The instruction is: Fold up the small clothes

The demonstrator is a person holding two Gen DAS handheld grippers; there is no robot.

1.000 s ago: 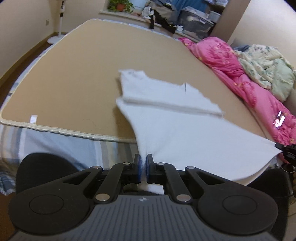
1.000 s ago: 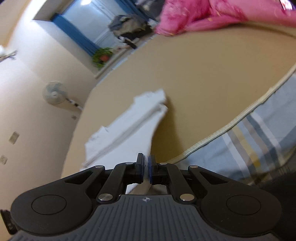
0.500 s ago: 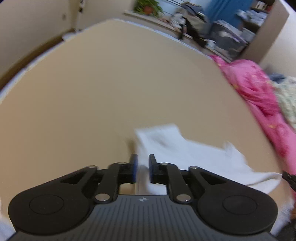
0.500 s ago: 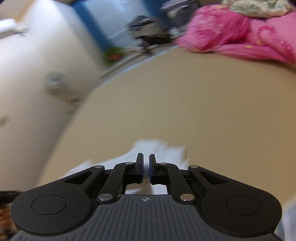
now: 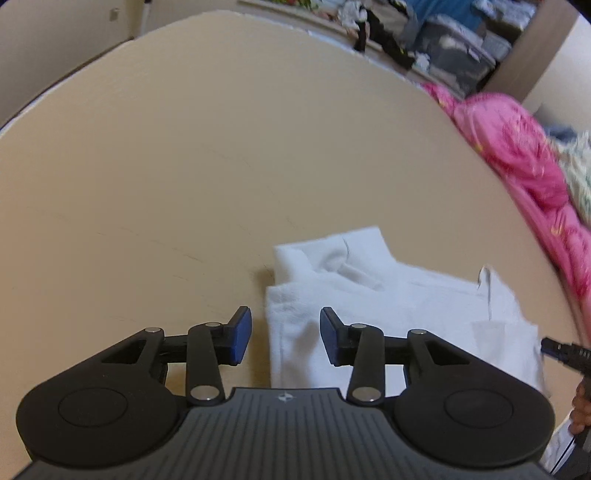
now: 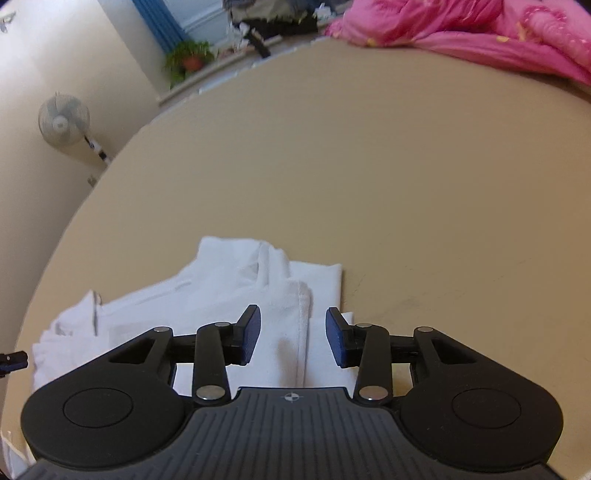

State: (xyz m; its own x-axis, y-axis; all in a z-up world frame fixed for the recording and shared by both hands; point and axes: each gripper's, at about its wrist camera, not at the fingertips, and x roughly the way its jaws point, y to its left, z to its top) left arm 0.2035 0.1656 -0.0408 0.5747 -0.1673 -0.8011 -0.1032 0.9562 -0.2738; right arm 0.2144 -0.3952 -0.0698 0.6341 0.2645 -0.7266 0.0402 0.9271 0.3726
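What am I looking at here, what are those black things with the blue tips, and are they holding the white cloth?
Those are hand-held tongs, one in each of a person's hands, each with a camera looking along its blue pads. One picture is from the left tongs, the other from the right tongs. A folded white garment lies on a tan mat, with a pink quilt beside it. Both tongs have just been opening; their pads stand apart over the garment, gripping nothing.

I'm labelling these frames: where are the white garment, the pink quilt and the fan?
white garment (image 5: 406, 310): left wrist view, middle of the folded cloth
pink quilt (image 6: 461, 29): right wrist view, crumpled top
fan (image 6: 63, 120): right wrist view, round head
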